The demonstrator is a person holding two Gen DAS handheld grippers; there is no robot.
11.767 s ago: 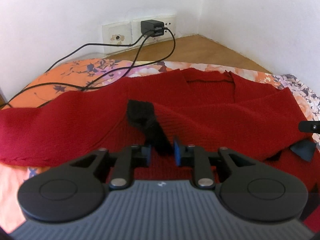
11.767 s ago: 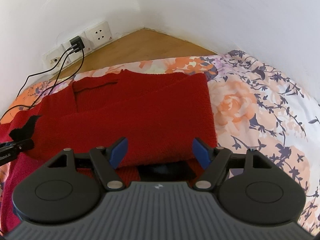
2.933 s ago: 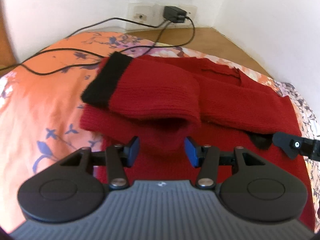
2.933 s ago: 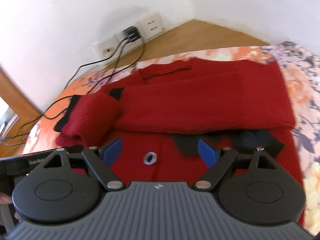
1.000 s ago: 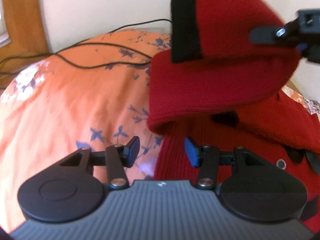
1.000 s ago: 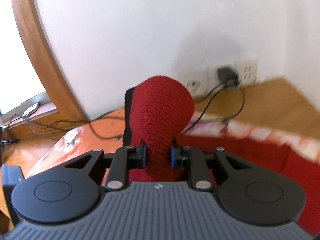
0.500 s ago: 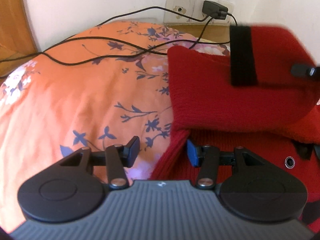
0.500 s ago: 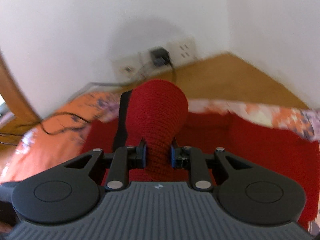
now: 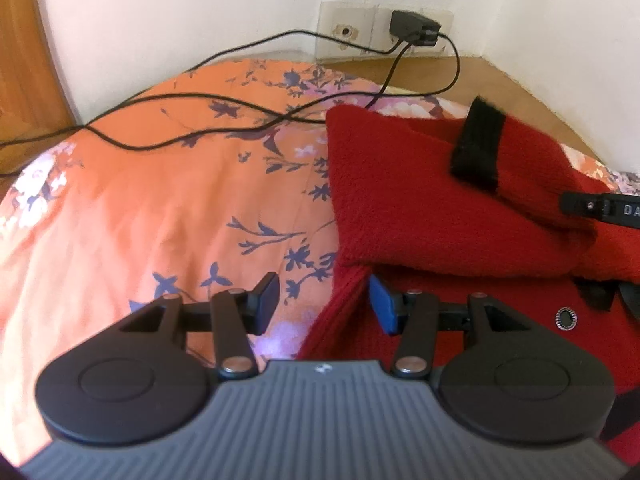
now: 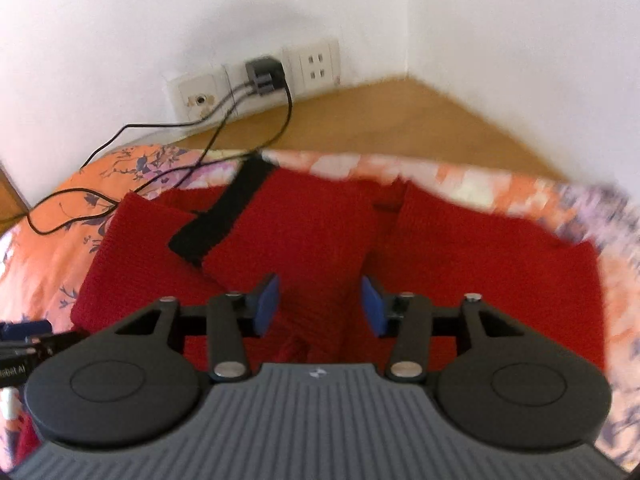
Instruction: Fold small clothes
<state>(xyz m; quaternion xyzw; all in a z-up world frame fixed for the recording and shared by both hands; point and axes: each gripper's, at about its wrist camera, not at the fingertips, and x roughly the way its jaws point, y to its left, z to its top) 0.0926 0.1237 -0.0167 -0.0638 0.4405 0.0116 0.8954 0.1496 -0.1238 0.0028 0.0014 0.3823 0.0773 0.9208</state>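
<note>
A red knit cardigan [image 9: 404, 200] [image 10: 460, 264] lies on the floral bedspread [image 9: 160, 200]. One sleeve with a black cuff [image 10: 224, 216] [image 9: 478, 148] is folded over the body. My left gripper [image 9: 324, 304] is open at the cardigan's left edge, its right pad against the red hem. My right gripper [image 10: 320, 308] is open just above the folded sleeve, holding nothing. Its tip shows at the right edge of the left wrist view. A metal button [image 9: 566, 318] shows on the cardigan front.
Black cables [image 9: 240, 120] run across the orange bedspread to a charger [image 9: 414, 30] [image 10: 264, 74] plugged into wall sockets. A wooden ledge [image 10: 400, 120] lies between bed and white walls. A wooden frame [image 9: 24, 40] stands at the left.
My right gripper carried the sleeve across the cardigan, lowered it, then opened and let it go. The sleeve now rests on the body. My left gripper stayed open near the left hem.
</note>
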